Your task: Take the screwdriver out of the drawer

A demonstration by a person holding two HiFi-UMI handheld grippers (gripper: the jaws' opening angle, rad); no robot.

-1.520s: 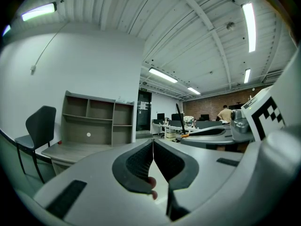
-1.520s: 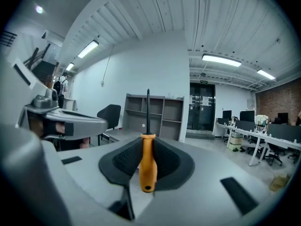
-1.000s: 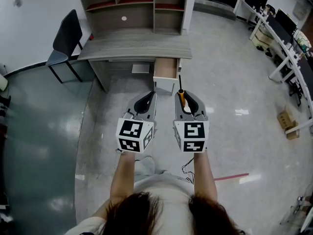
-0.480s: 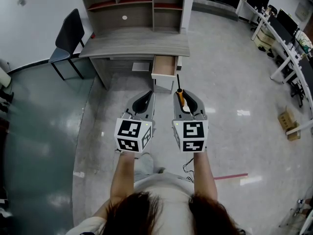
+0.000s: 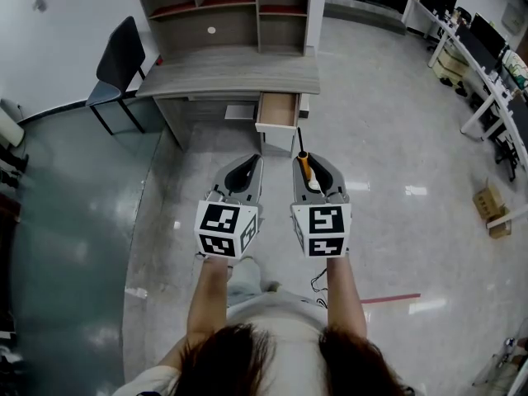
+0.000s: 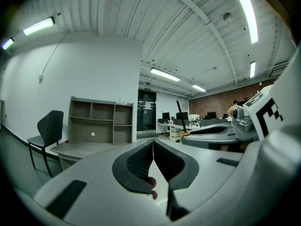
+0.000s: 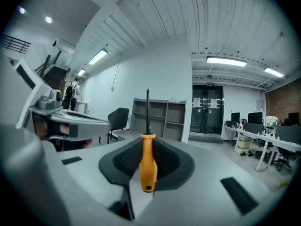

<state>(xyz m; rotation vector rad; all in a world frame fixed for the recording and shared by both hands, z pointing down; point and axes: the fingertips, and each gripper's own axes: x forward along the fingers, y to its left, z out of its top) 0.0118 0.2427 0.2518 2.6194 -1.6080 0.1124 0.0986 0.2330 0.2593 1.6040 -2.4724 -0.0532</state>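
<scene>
My right gripper [image 5: 310, 167] is shut on a screwdriver [image 5: 304, 162] with an orange handle [image 7: 147, 161] and a dark shaft [image 7: 147, 111] that points forward, out past the jaws. The left gripper [image 5: 242, 172] is shut with nothing between its pads [image 6: 141, 163], level with the right one. Both are held over the floor, well back from the desk [image 5: 231, 74]. Its wooden drawer [image 5: 278, 111] stands pulled out at the desk's right end; what lies inside is too small to tell.
A shelf unit [image 5: 227, 11] stands on the back of the desk. A dark chair [image 5: 115, 64] is at the desk's left. Office desks with monitors [image 5: 478, 52] line the right wall, and a cardboard box [image 5: 492, 209] sits on the floor at the right.
The view has shifted slightly; the desk and drawer sit a little higher and further off. Both grippers keep their pose, with the screwdriver still held.
</scene>
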